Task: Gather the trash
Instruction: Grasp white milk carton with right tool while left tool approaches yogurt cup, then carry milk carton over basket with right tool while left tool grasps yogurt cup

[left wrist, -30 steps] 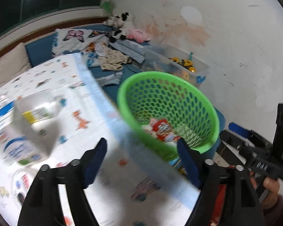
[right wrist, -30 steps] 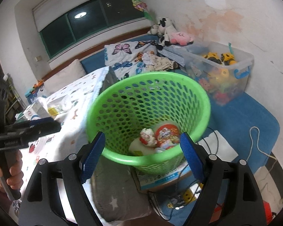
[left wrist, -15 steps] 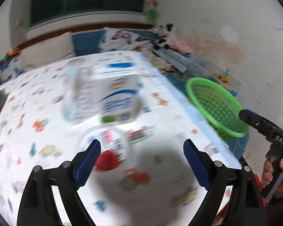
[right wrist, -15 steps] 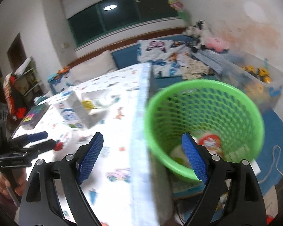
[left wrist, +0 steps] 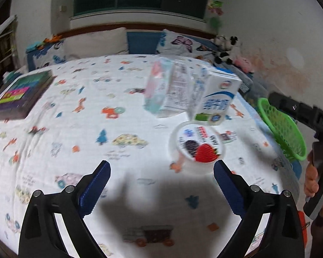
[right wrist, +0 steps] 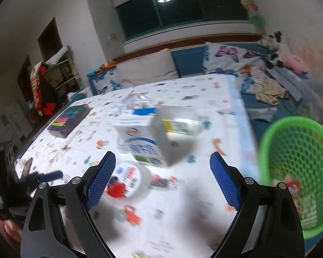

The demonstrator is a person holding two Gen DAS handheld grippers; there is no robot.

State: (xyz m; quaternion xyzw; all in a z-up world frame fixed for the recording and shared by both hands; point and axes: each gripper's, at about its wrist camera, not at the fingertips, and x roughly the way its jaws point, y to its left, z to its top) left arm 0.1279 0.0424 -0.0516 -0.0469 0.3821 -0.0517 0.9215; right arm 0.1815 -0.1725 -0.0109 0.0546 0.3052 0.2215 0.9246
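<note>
A white yogurt cup (left wrist: 197, 147) with a strawberry lid lies on the patterned tablecloth (left wrist: 75, 129), just ahead of my open, empty left gripper (left wrist: 161, 185). Behind it stand a white-and-blue milk carton (left wrist: 215, 99) and a pale box (left wrist: 168, 90). In the right wrist view the cup (right wrist: 127, 182) sits by the left finger of my open, empty right gripper (right wrist: 161, 180), with the carton (right wrist: 144, 142) and a clear plastic bottle (right wrist: 183, 126) beyond. The green basket (right wrist: 299, 163) with wrappers inside stands off the table's right edge; it also shows in the left wrist view (left wrist: 284, 133).
A dark book (left wrist: 21, 94) lies at the table's far left. Pillows (left wrist: 92, 43), clothes (right wrist: 269, 90) and plush toys (right wrist: 273, 45) lie on the blue bench behind. The right gripper's body (left wrist: 312, 129) shows at the left view's right edge.
Both grippers have swung left from the green basket to face the table. The yogurt cup and milk carton now sit in front of them, and the basket has moved to the right edge.
</note>
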